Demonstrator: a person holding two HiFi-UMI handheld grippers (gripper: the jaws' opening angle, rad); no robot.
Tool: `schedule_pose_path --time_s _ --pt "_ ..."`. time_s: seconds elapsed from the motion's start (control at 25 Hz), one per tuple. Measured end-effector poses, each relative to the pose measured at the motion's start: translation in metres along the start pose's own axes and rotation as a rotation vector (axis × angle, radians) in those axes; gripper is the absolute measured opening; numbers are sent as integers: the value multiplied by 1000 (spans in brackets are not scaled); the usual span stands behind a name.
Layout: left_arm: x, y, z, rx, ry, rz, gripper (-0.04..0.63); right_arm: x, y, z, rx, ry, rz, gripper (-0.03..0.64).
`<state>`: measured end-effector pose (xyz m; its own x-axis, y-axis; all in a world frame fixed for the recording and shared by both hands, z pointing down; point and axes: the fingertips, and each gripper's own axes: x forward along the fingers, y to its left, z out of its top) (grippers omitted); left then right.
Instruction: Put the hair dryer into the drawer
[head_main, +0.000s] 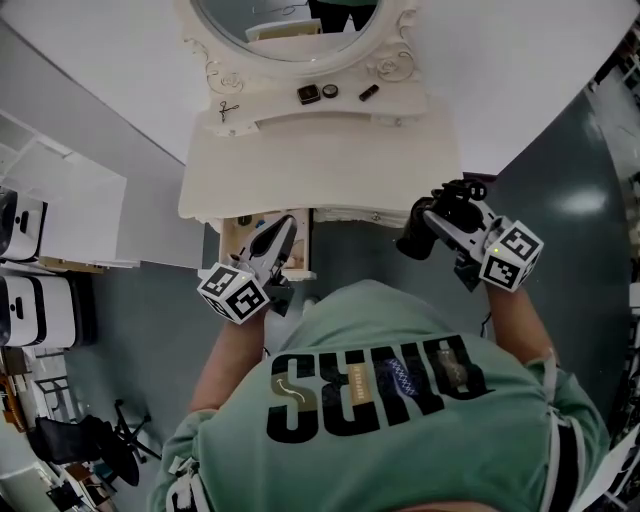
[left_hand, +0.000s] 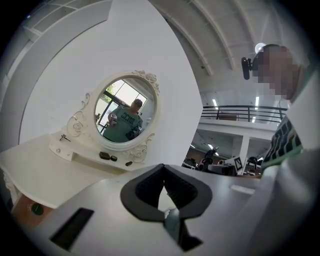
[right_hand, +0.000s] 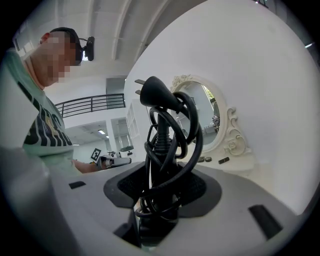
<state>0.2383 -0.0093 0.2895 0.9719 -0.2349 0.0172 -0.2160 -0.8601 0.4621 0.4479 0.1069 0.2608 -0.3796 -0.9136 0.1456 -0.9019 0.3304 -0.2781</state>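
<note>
My right gripper (head_main: 445, 218) is shut on a black hair dryer (head_main: 418, 236), held in the air off the right front corner of the white dressing table (head_main: 320, 165). In the right gripper view the hair dryer (right_hand: 160, 145) stands between the pads, its cord coiled around it and the plug (right_hand: 157, 92) on top. A drawer (head_main: 236, 236) stands open under the table's left front. My left gripper (head_main: 285, 232) hovers over that drawer. In the left gripper view its pads (left_hand: 150, 187) meet at the tips with nothing between them, and a corner of the drawer (left_hand: 22, 212) shows at lower left.
An oval mirror (head_main: 290, 25) in an ornate white frame stands at the table's back. On the shelf below it lie small dark items (head_main: 308, 94) and scissors (head_main: 228, 110). White cabinets (head_main: 60, 210) stand at left, a black chair (head_main: 95, 440) on the grey floor.
</note>
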Motion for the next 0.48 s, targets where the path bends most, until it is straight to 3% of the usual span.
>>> schedule_pose_path --time_s 0.24,0.48 --pt "-4 27 9 11 -2 0 8 19 -3 -2 -3 27 -31 176" --pt "-24 58 21 1 -39 57 9 62 6 9 -107 128 25 175"
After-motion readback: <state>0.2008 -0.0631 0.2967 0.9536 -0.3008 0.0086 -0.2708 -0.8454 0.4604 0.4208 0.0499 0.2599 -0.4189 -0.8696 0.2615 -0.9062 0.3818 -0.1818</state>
